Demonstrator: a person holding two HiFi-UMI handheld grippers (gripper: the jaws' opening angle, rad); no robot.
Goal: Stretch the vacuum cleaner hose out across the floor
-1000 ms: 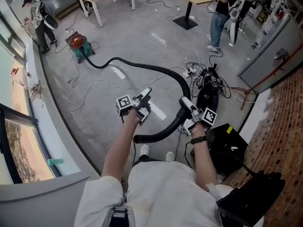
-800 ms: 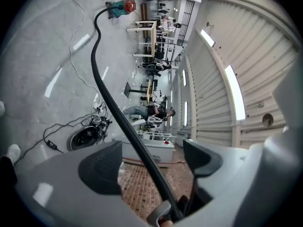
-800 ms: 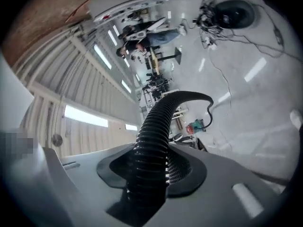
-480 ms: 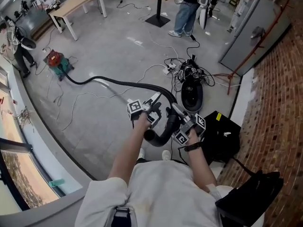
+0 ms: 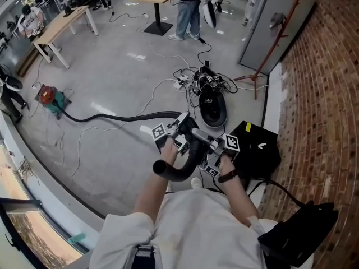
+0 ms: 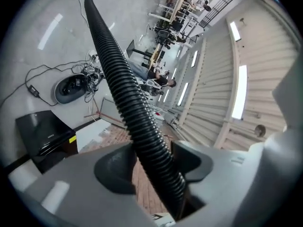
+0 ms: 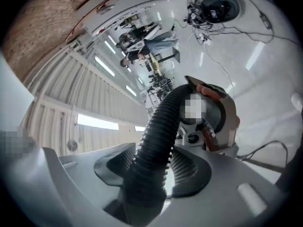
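Head view first: the red-and-green vacuum cleaner (image 5: pixel 49 98) sits out at nine o'clock on the grey floor (image 5: pixel 112 66). The black ribbed vacuum hose (image 5: pixel 112 117) snakes from it across to the centre, where both tools meet it. The left gripper (image 5: pixel 182 122) is on the hose at about eleven o'clock of the right gripper (image 5: pixel 201 136), the two just beside each other. The hose curls down past them, its open end (image 5: pixel 160 167) hanging off the floor at seven o'clock. A black case (image 5: pixel 255 150) lies at three o'clock, with a brick wall (image 5: pixel 320 94) beyond it.

Left gripper view: the jaws are closing with the hose between them. It leans on the right pad (image 6: pixel 191 162), while a gap shows beside the left pad (image 6: pixel 113 167). The hose runs off toward eleven o'clock.

Right gripper view: the jaws are opening, yet both mesh pads (image 7: pixel 184 167) touch the hose, which rises toward one o'clock.
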